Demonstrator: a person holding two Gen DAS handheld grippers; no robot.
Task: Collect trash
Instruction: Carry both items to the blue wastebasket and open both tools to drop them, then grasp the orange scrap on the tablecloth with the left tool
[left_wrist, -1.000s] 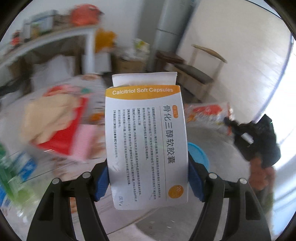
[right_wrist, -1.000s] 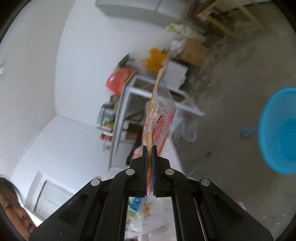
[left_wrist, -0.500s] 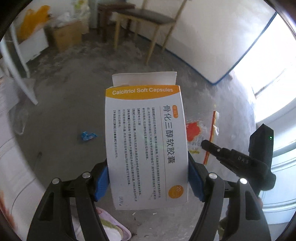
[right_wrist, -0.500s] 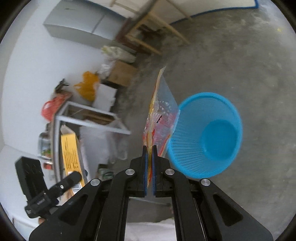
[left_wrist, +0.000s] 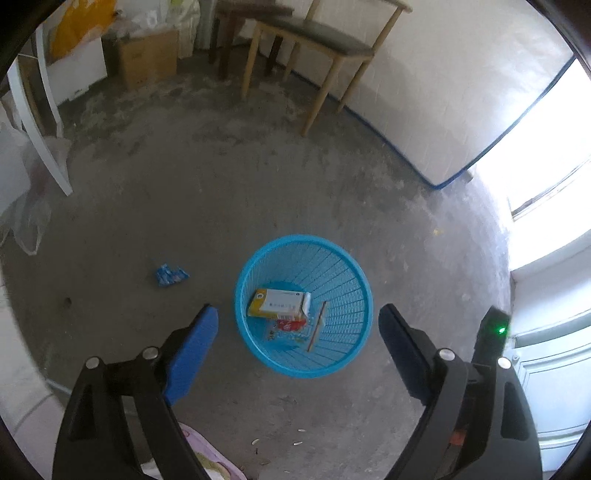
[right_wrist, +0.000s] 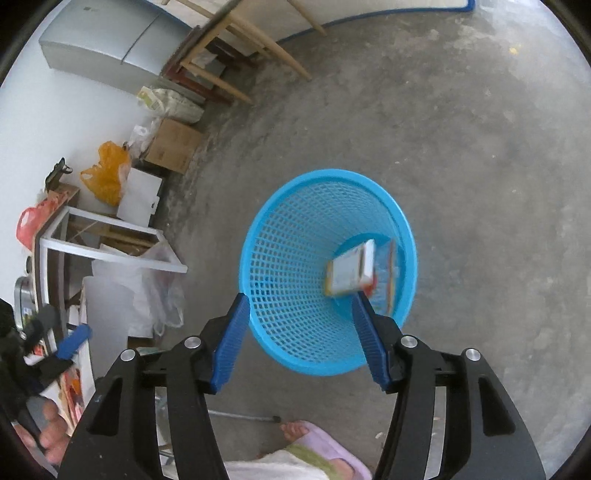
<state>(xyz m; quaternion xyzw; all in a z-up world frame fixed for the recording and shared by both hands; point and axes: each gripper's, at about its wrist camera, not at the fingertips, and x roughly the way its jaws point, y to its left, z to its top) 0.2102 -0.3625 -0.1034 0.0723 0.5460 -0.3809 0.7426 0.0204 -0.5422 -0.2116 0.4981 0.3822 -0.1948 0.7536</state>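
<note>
- Left gripper (left_wrist: 298, 319) hangs above the basket, blue pads spread wide, nothing between them.
- Right gripper (right_wrist: 301, 308) gapes just as wide, also empty, its ribbed pads framing the basket.
- Blue plastic basket (left_wrist: 354, 273), round, flared, lattice-walled, stands on the floor.
- Inside it: the white-and-orange medicine box (left_wrist: 279, 303) lies flat on a clear, crinkly snack wrapper (left_wrist: 291, 326) with red print.
- A small blue wrapper (left_wrist: 170, 275) lies on the floor, near the basket's left.
- Rough grey concrete floor (left_wrist: 221, 206), dusty and mottled.
- Wooden chair (left_wrist: 317, 48) and cardboard box (left_wrist: 149, 59) stand by the white wall.
</note>
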